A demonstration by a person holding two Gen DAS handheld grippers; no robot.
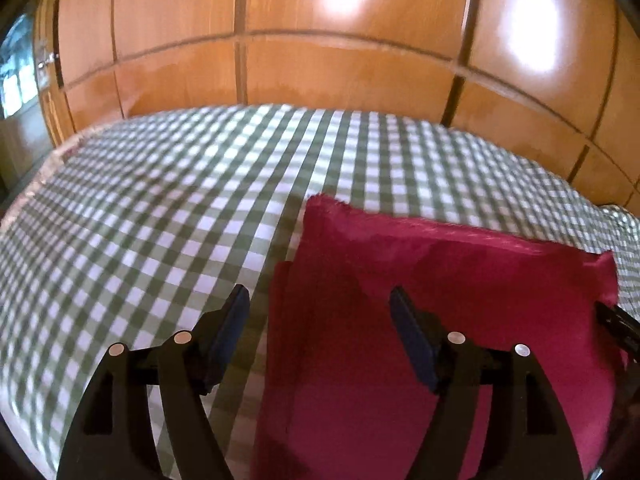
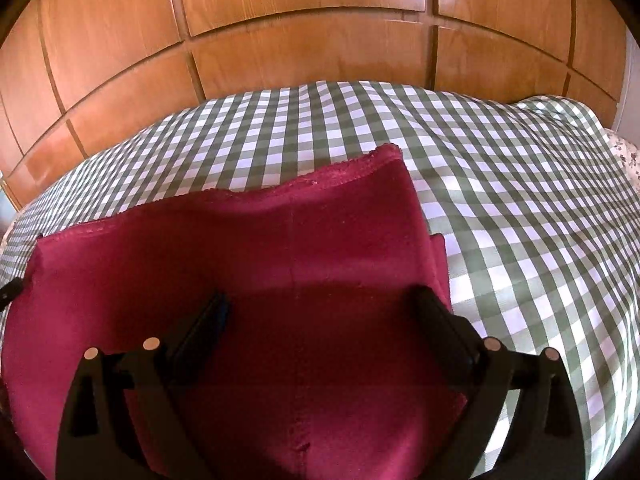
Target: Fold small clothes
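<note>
A crimson cloth (image 1: 460, 280) lies folded flat on a green-and-white checked sheet (image 1: 160, 208). In the left wrist view my left gripper (image 1: 320, 304) stands open over the cloth's left edge: one finger is over the sheet, the other over the cloth, with nothing pinched between them. The right wrist view shows the same crimson cloth (image 2: 260, 248) spread under my right gripper (image 2: 320, 304), whose jaws are wide open above the cloth's right part, near its right edge. Both grippers point steeply down. A dark piece of the other gripper (image 1: 620, 328) peeks in at the cloth's right side.
Wooden wardrobe doors (image 2: 300, 32) rise right behind the checked sheet (image 2: 520, 200). A floral fabric (image 2: 628, 156) shows at the far right edge. The sheet stretches bare to the left of the cloth in the left wrist view and to the right in the right wrist view.
</note>
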